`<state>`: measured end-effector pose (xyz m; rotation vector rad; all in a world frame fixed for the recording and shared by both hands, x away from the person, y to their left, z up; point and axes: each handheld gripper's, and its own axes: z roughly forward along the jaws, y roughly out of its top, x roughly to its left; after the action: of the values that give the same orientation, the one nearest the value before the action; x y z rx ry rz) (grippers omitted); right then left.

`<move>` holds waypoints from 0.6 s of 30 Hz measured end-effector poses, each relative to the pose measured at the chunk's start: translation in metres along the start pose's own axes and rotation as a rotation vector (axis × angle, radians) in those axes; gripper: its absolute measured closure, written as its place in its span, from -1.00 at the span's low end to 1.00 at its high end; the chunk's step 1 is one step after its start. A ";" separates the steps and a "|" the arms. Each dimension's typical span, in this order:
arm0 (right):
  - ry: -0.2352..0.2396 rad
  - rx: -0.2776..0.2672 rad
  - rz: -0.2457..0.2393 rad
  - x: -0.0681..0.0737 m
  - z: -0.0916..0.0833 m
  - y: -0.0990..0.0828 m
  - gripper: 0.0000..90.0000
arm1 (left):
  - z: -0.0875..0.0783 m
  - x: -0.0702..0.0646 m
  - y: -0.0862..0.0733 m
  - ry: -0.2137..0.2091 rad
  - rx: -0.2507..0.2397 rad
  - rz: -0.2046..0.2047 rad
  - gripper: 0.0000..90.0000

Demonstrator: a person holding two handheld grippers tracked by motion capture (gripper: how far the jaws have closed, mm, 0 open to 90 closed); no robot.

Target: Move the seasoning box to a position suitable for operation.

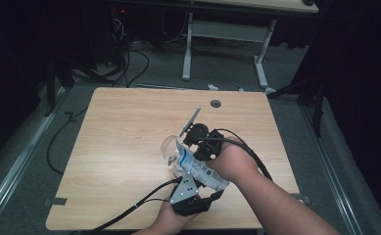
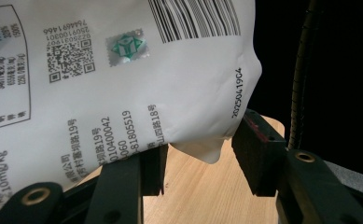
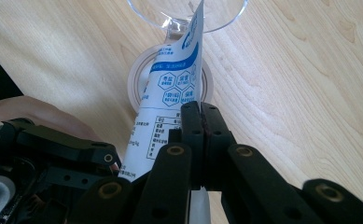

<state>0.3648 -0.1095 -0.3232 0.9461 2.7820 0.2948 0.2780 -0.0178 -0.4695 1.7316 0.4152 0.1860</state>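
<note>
Two grips on one white printed pouch (image 3: 170, 107): right gripper (image 3: 201, 116) pinched shut on its edge, left gripper (image 2: 200, 158) half-open around its bottom corner. Tilted over stemmed glass (image 3: 188, 14); could spill or topple it if squeezed unevenly.

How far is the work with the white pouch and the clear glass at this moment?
Done: both grippers have the white pouch off the table. The right hand-held gripper is shut on its edge, and the left hand-held gripper holds its bottom between its jaws. In hand: the pouch is tilted with its top at the rim of the clear glass. Left: the pouring itself; I cannot tell whether anything is in the glass yet.
</note>
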 end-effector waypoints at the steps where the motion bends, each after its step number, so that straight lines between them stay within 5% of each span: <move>1: 0.000 0.000 0.000 0.000 0.000 0.000 1.00 | 0.000 0.000 0.000 0.000 0.000 0.000 0.26; 18: -0.003 -0.003 -0.011 0.000 -0.001 0.004 1.00 | 0.000 0.002 0.001 0.008 -0.006 0.003 0.26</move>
<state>0.3670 -0.1070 -0.3213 0.9297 2.7818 0.2956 0.2803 -0.0167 -0.4689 1.7260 0.4174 0.1967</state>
